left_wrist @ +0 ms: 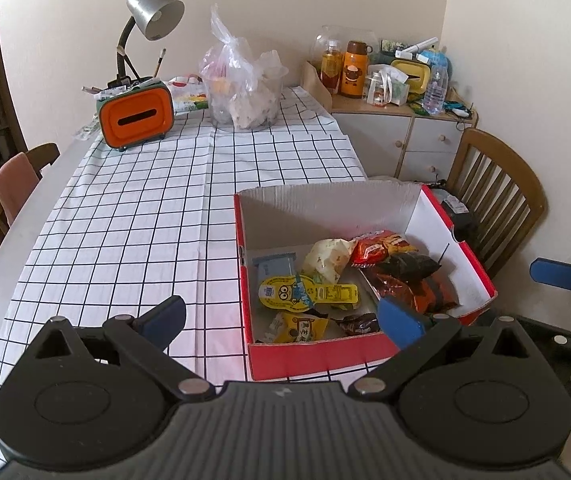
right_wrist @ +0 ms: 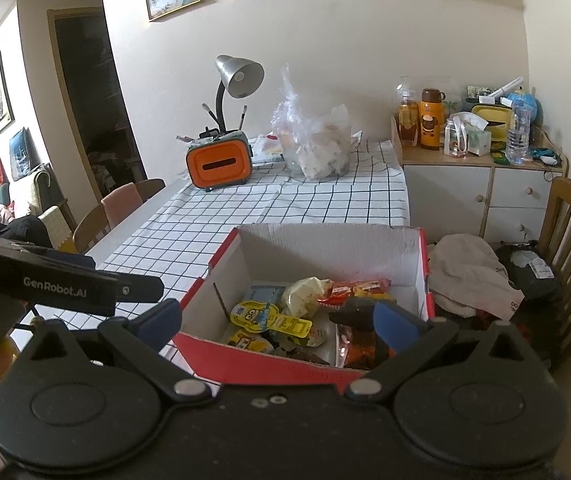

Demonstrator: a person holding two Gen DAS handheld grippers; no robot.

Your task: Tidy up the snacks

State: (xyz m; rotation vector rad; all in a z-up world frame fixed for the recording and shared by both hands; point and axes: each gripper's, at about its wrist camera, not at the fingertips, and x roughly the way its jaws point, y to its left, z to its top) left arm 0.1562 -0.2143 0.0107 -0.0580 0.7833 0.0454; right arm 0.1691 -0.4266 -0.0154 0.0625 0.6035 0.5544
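Note:
A red cardboard box (left_wrist: 309, 354) with white inside stands on the checked tablecloth near the table's right edge; it also shows in the right wrist view (right_wrist: 261, 362). Inside lie several snack packs: a yellow minion pouch (left_wrist: 305, 293), a cream bag (left_wrist: 327, 258), a red packet (left_wrist: 381, 246) and dark brown packets (left_wrist: 413, 286). My left gripper (left_wrist: 281, 320) is open and empty, hovering over the box's near left corner. My right gripper (right_wrist: 277, 320) is open and empty, just above the box's near edge; its blue fingers (left_wrist: 561, 274) show at the right of the left wrist view.
At the table's far end stand an orange tissue box (left_wrist: 136, 117), a desk lamp (left_wrist: 153, 16) and a plastic bag of food (left_wrist: 243, 92). A cluttered cabinet (left_wrist: 401, 120) and a wooden chair (left_wrist: 493, 200) are to the right. More chairs (left_wrist: 1, 208) stand on the left.

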